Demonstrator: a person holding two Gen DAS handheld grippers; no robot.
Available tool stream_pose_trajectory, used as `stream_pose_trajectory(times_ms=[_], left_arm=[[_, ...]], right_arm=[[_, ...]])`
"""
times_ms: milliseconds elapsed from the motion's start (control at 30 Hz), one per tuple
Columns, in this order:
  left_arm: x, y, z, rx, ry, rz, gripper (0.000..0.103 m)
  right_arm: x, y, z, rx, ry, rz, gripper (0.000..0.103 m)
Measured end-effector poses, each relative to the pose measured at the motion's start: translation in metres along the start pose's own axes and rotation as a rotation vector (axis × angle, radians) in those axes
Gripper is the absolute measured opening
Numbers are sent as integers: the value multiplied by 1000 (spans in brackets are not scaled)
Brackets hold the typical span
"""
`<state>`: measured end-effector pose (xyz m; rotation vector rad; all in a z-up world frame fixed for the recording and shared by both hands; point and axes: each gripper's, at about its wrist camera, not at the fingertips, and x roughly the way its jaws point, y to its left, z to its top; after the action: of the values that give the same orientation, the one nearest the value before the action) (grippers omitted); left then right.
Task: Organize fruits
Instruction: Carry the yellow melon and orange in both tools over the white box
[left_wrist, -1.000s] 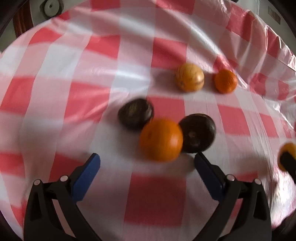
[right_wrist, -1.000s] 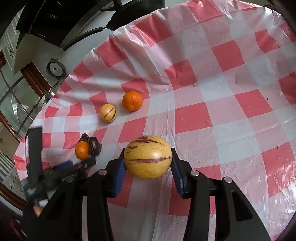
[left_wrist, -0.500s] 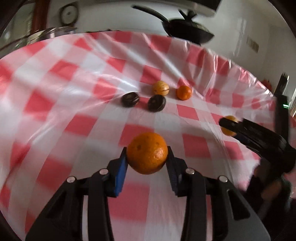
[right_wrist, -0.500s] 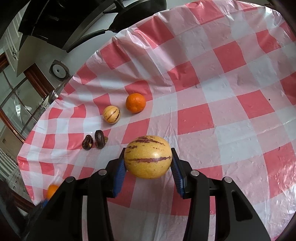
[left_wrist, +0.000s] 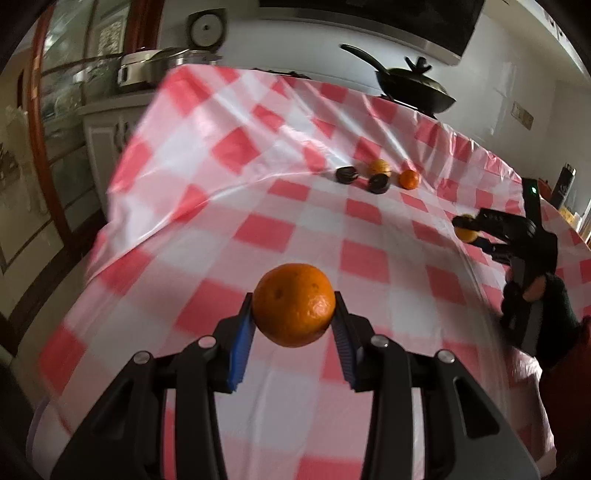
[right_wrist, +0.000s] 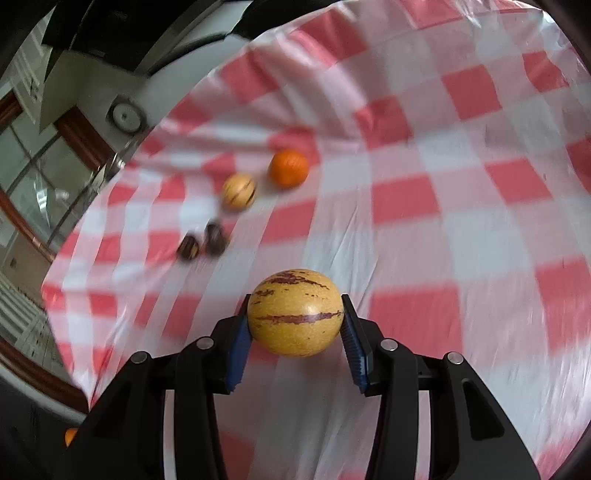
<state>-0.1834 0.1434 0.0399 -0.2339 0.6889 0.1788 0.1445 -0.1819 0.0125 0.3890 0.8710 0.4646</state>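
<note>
My left gripper (left_wrist: 294, 314) is shut on an orange (left_wrist: 294, 305), held above the red-and-white checked tablecloth (left_wrist: 258, 229). My right gripper (right_wrist: 294, 314) is shut on a yellow melon with purple streaks (right_wrist: 294, 312), also lifted off the cloth. Far across the table lie two dark fruits (left_wrist: 346, 174) (left_wrist: 378, 182), a small striped yellow melon (left_wrist: 380, 167) and another orange (left_wrist: 409, 179). The right wrist view shows the same group: dark fruits (right_wrist: 189, 247) (right_wrist: 216, 239), striped melon (right_wrist: 239, 191), orange (right_wrist: 288, 168). The right gripper (left_wrist: 466, 229) with its melon shows at the right of the left wrist view, in a gloved hand (left_wrist: 535, 299).
A black pan with lid (left_wrist: 412, 86) and a steel pot (left_wrist: 147, 72) stand beyond the table's far edge. A cabinet with glass doors (left_wrist: 59, 110) is at the left. The cloth drops off at the table's left edge (left_wrist: 122, 206).
My left gripper closed on the orange beside the dark fruits, lifted it and pulled far back from the group. My right gripper kept hold of the melon and shifted slightly.
</note>
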Motion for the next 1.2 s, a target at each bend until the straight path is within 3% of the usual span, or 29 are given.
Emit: stream_pose_trajectory(times_ms=[200, 433, 800, 1200], left_arm=[[-30, 36, -21, -52, -19, 11, 40], [-65, 67, -47, -61, -48, 43, 41], [-99, 124, -97, -111, -13, 189, 41], [-106, 183, -162, -225, 90, 306, 41]], right_arm=[[-26, 61, -64, -83, 49, 111, 45], [-38, 145, -135, -261, 124, 180, 45], [-42, 265, -242, -592, 248, 285, 45], [-52, 335, -354, -930, 374, 419, 45]])
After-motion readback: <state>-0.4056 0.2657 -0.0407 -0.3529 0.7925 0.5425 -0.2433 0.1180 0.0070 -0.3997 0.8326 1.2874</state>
